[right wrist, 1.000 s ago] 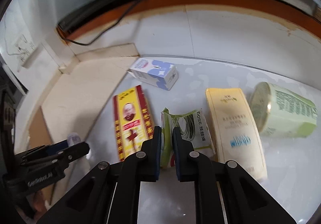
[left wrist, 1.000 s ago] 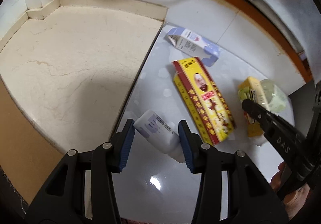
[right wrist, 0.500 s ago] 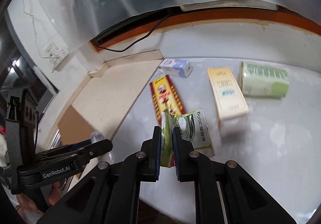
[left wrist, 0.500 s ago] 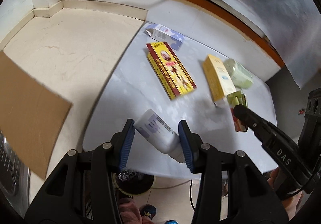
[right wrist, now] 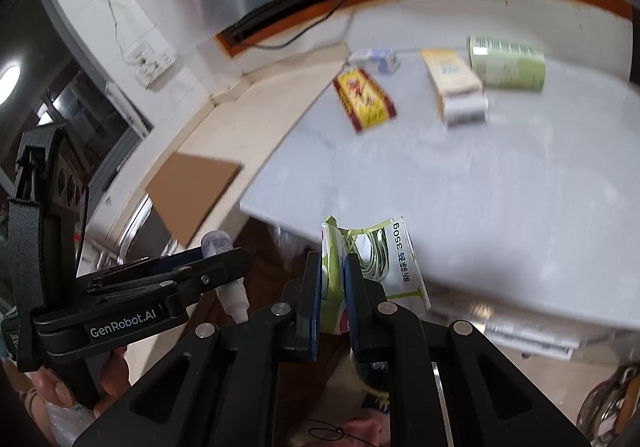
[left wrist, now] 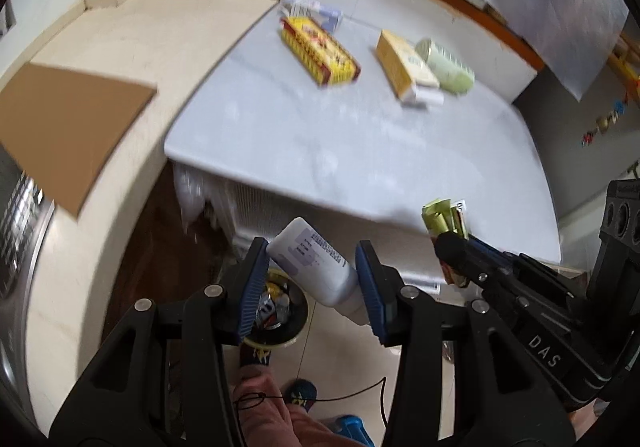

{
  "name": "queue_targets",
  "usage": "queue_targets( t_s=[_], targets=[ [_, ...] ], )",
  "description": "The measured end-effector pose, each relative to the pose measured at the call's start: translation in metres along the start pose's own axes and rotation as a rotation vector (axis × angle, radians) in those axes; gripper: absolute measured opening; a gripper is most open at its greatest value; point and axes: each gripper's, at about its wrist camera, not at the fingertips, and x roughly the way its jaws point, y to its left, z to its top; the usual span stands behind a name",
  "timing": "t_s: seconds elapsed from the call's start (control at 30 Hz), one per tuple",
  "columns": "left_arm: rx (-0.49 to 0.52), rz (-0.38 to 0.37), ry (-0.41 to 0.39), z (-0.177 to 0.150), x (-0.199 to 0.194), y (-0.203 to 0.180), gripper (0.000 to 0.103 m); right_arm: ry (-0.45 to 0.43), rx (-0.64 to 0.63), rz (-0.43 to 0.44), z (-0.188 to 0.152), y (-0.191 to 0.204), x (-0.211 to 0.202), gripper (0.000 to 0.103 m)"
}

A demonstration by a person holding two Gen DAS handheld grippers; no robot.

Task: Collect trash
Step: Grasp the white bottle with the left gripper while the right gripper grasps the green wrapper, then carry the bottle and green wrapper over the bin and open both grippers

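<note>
White plastic bottle (left wrist: pixel 316 267), lower centre of the left wrist view: clamped crosswise between the blue pads of the left gripper (left wrist: pixel 310 279), base tilted toward the upper left, cap end toward the lower right. Below it, a round bin (left wrist: pixel 280 321) holding scraps stands on the tiled floor.

Green wrapper (right wrist: pixel 380 259), lower centre of the right wrist view: pinched along one folded edge by the right gripper (right wrist: pixel 333 287), whose jaws stand nearly together; the printed face fans out to the right. In the left wrist view the same wrapper (left wrist: pixel 442 217) shows at the right, at the tip of that tool.

Both held items hang in front of the near edge of the pale grey tabletop (left wrist: pixel 360 151). In the upper part of the left wrist view, lying on the tabletop: a yellow-and-red box (left wrist: pixel 320 51), a small white-and-blue carton (left wrist: pixel 316 11) just behind it, a yellow box (left wrist: pixel 404 65), and a pale green canister (left wrist: pixel 446 65) on its side against that box. A brown cardboard sheet (left wrist: pixel 68 131) lies on the beige counter at left.
</note>
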Motion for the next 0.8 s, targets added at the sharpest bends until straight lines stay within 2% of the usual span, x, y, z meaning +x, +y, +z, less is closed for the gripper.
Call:
queue_targets(
  t_s=[0.23,0.43,0.63,0.8],
  targets=[
    [-0.022,-0.039,0.062,-0.059,0.03,0.016,0.041,0.091,0.04,0.021,-0.07,-0.013,0.026,0.011],
    [-0.036,-0.047,0.134,-0.105,0.082,0.034,0.041,0.176,0.106,0.02,-0.12,-0.038,0.071,0.011],
    [-0.037,-0.038,0.212,-0.141,0.157,0.053,0.041,0.244,0.169,0.008,-0.169,-0.073,0.138,0.011],
    [-0.028,-0.009,0.26,-0.162,0.231,0.071,0.041,0.297,0.243,-0.008,-0.205,-0.109,0.212,0.012]
  ],
)
